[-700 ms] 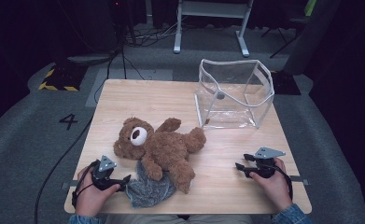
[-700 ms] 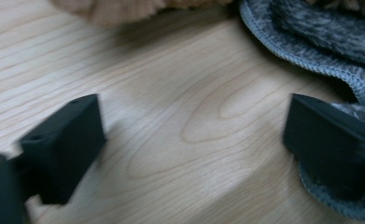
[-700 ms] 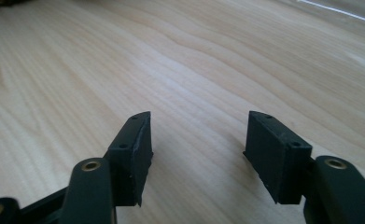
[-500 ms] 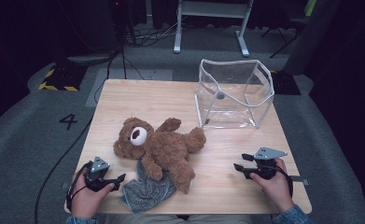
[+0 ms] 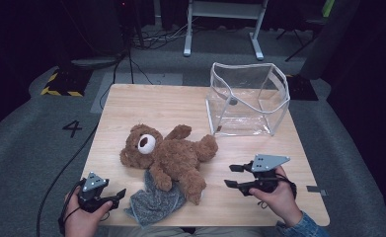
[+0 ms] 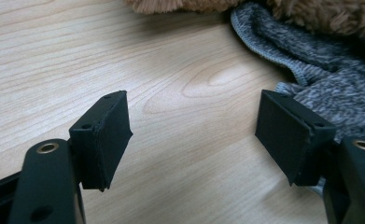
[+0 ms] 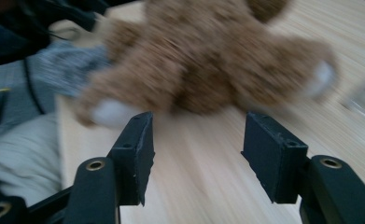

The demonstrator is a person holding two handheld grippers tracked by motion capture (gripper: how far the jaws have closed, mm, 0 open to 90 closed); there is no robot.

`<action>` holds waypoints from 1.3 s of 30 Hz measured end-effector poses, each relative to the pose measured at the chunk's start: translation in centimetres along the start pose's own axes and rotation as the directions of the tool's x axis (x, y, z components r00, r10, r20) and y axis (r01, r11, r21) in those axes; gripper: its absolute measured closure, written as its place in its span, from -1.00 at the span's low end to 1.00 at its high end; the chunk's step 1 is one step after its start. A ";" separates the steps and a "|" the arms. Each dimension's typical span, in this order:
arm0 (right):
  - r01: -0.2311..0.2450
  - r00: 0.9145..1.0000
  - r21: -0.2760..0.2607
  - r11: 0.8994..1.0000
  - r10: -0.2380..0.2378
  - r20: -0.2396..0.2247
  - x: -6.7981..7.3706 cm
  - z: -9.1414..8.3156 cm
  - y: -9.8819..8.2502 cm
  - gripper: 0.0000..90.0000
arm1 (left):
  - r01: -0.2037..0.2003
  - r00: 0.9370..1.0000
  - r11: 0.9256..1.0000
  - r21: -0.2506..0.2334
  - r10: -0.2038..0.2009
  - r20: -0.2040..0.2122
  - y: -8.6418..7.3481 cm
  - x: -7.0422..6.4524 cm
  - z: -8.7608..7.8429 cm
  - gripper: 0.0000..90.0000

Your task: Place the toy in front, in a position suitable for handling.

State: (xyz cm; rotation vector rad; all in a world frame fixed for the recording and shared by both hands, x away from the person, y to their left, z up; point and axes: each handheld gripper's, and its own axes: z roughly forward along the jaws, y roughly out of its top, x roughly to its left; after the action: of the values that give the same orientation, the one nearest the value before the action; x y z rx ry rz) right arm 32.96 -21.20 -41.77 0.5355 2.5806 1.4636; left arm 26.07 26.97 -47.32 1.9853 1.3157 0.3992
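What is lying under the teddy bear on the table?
A grey knitted cloth lies under the lower body and legs of the teddy bear, spreading out toward the table's near edge. How far it reaches beneath the bear is hidden by the plush.

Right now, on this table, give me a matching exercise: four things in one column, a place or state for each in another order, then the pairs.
Things:
1. teddy bear
2. grey knitted cloth
3. clear plastic bag
4. left gripper

Places or states:
A. stands at the far right of the table
B. open, just left of the cloth
C. lies mid-table
D. partly under the bear's legs

Pairs: 1-C, 2-D, 3-A, 4-B
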 end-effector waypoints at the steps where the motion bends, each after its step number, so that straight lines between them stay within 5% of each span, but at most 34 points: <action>1: 0.013 1.000 -0.003 1.000 -0.013 -0.027 0.6 0.4 0.6 -0.04 | -0.001 1.000 1.000 -0.003 0.001 0.000 0.1 0.0 0.0 -0.40; 4: 0.082 0.993 -0.005 0.997 -0.082 -0.086 2.3 2.1 2.3 -0.05 | -0.011 1.000 1.000 -0.001 0.011 0.008 0.2 -0.2 0.0 -0.39; 11: 0.116 0.972 0.010 0.993 -0.111 -0.205 6.1 7.2 4.2 -0.11 | -0.023 1.000 1.000 0.004 0.023 0.010 0.6 -0.3 0.4 -0.38; 17: 0.143 0.966 0.031 0.989 -0.133 -0.223 9.1 10.8 4.2 -0.12 | -0.018 1.000 1.000 0.009 0.018 0.011 0.5 -0.2 0.6 -0.38; 21: 0.160 0.975 0.081 0.984 -0.144 -0.169 9.3 12.9 3.6 -0.12 | -0.021 1.000 1.000 0.011 0.021 0.009 0.5 -0.2 0.6 -0.38; 28: 0.215 0.972 0.205 0.955 -0.189 -0.141 8.1 15.8 1.6 -0.11 | -0.018 1.000 1.000 0.019 0.018 0.013 0.4 -0.2 0.8 -0.38; 35: 0.237 0.967 0.237 0.942 -0.206 -0.147 7.2 15.8 0.9 0.71 | -0.021 1.000 1.000 0.022 0.021 0.014 0.5 -0.2 1.0 -0.38; 39: 0.237 0.964 0.209 0.949 -0.203 -0.172 7.1 14.8 1.1 0.84 | -0.021 1.000 1.000 0.019 0.021 0.019 0.5 -0.2 1.0 -0.38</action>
State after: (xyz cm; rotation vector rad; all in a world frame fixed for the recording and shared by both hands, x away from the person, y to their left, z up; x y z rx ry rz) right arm 30.82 -6.19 -48.08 0.1547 2.8351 1.1850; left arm 26.95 26.32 -47.65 2.0159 1.2925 0.3784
